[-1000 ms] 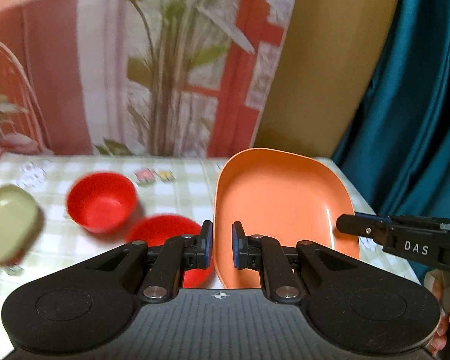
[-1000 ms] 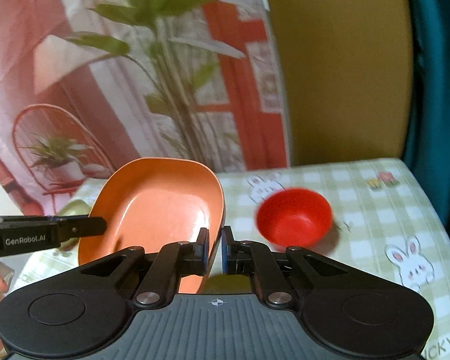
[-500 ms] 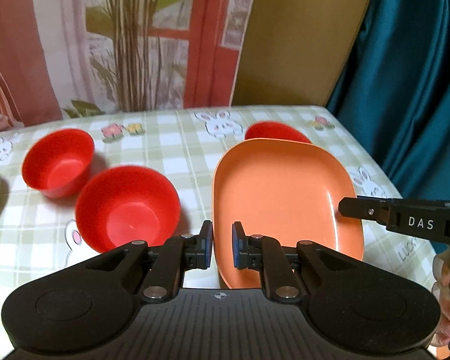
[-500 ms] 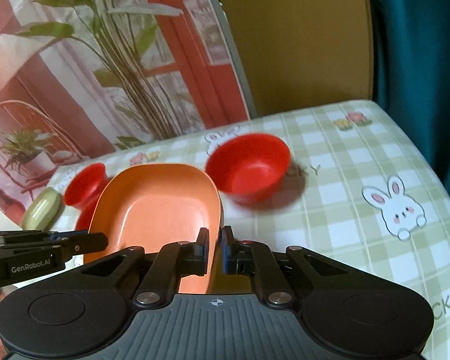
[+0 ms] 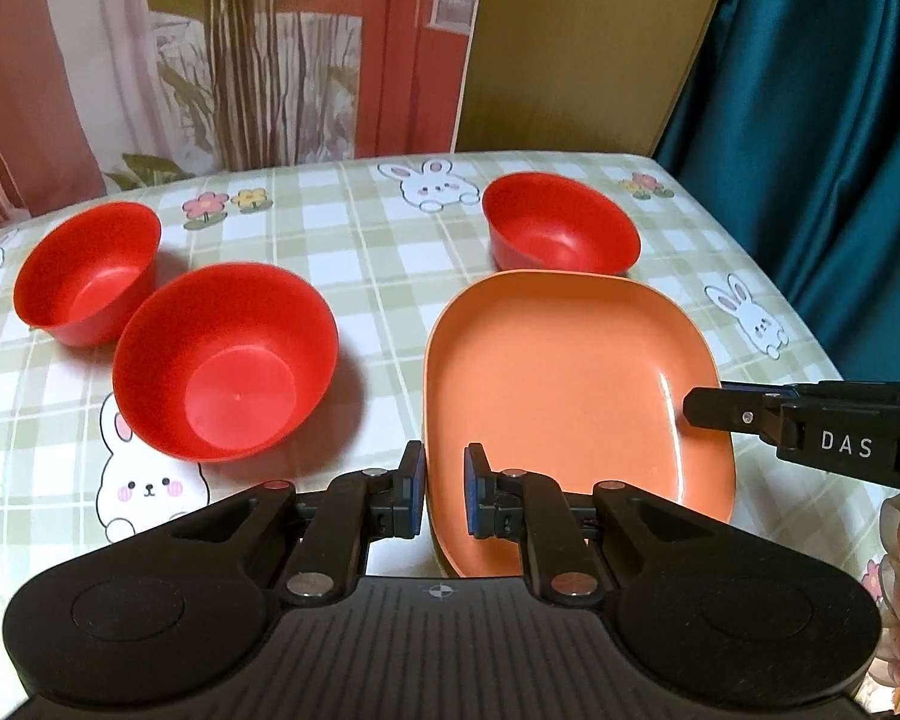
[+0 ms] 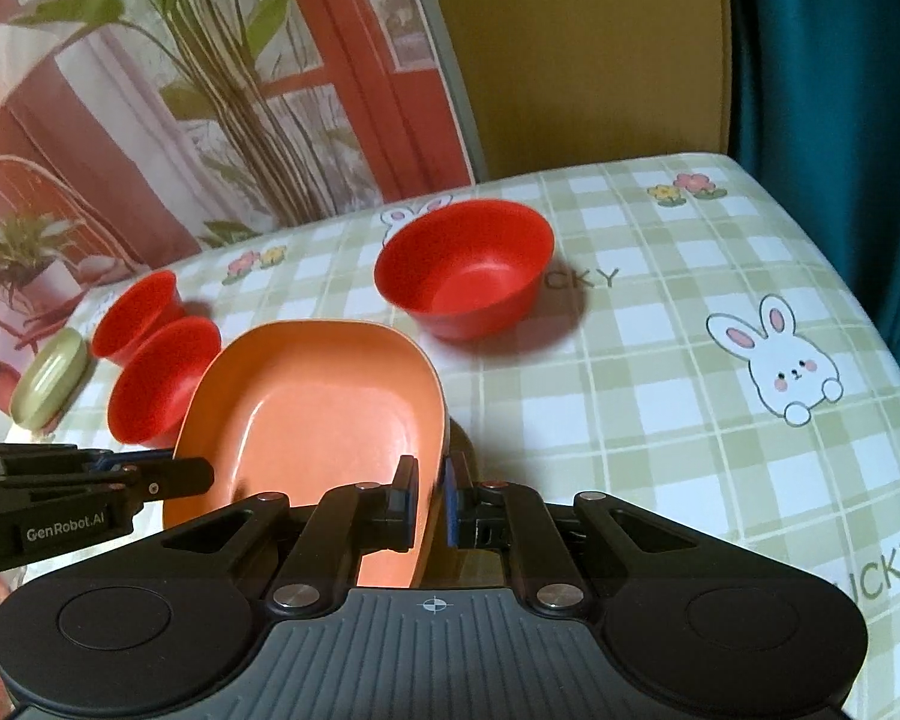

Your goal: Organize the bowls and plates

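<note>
Both grippers hold one orange plate (image 5: pixel 570 384), close over the checked tablecloth. My left gripper (image 5: pixel 444 492) is shut on its left rim. My right gripper (image 6: pixel 431 501) is shut on its right rim, and the plate (image 6: pixel 318 414) shows in that view too. The right gripper's fingers (image 5: pixel 726 408) show at the plate's right edge in the left wrist view. Three red bowls stand on the table: a large one (image 5: pixel 225 360), a smaller one (image 5: pixel 87 282) at far left, and one (image 5: pixel 561 231) behind the plate, also in the right wrist view (image 6: pixel 465 276).
A pale green plate (image 6: pixel 48 387) lies at the table's left edge. A teal curtain (image 5: pixel 810 120) hangs along the right side of the table. A printed backdrop and a brown board (image 5: pixel 582 42) stand behind the table's far edge.
Both grippers have lowered the orange plate from a raised, tilted pose toward the tablecloth, and it now lies nearly flat. The views have tipped downward onto the table.
</note>
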Available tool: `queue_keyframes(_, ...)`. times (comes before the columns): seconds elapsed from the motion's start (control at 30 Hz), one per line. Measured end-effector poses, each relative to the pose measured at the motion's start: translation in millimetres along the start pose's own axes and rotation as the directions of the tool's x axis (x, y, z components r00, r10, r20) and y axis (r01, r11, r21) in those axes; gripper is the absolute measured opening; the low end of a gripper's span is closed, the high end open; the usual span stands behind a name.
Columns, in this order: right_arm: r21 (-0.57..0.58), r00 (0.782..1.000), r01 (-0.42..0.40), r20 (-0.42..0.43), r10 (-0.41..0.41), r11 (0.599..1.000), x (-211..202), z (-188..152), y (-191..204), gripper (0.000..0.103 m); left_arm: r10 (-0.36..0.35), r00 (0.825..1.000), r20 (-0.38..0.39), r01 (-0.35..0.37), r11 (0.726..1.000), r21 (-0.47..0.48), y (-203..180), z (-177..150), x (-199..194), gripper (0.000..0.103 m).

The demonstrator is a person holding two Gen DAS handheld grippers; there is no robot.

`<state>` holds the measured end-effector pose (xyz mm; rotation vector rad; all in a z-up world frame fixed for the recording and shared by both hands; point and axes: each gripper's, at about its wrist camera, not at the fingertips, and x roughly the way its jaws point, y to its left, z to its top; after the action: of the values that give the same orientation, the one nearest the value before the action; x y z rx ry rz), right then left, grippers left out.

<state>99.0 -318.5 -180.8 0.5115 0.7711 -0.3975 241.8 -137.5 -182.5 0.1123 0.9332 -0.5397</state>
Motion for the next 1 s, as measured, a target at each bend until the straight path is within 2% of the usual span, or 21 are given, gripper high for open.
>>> queue_keyframes(1.0, -0.005, 0.998, 0.029, -0.060, -0.029, 1.000, 14, -8, -3, 0.011, -0.014, 0.999, -0.047, 0.014, 1.000, -0.004, 1, -5, 13, 0.014)
